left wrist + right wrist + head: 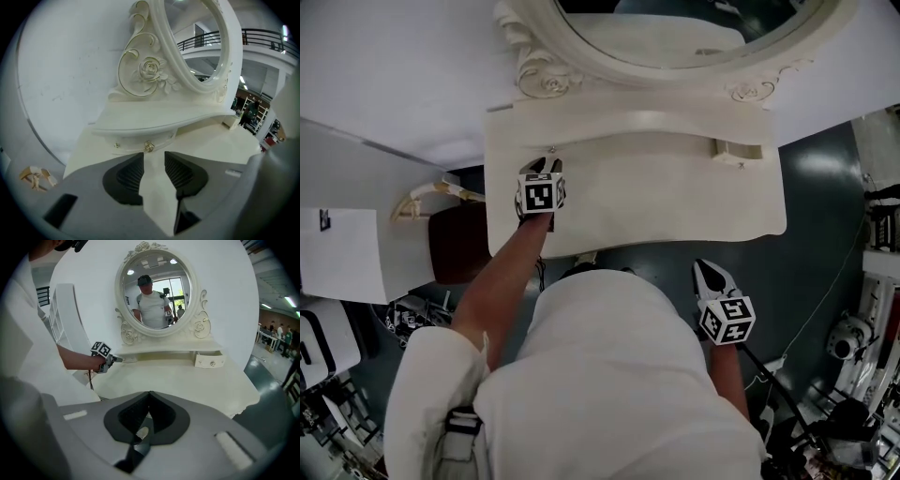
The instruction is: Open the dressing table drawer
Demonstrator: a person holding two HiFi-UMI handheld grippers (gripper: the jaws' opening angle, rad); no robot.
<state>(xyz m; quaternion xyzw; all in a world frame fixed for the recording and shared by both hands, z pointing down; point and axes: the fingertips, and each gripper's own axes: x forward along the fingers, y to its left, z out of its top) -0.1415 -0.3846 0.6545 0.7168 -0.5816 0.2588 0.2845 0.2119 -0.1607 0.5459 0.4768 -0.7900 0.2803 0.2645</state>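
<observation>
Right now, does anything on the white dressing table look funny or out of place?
Yes: the small right drawer sticks out from under the shelf, while the left drawer sits shut and flush. Nothing on the dressing table looks spilled or broken.

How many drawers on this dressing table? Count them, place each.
2. The left drawer sits shut, before the left gripper; the right drawer stands pulled out. Others may be hidden.

Dressing table (pixel 675 202) smooth, cream, satin-painted; drawer knob (pixel 149 146) shiny brass-like metal; mirror (pixel 154 294) glossy glass; shirt (pixel 609 375) white matt cloth.
</observation>
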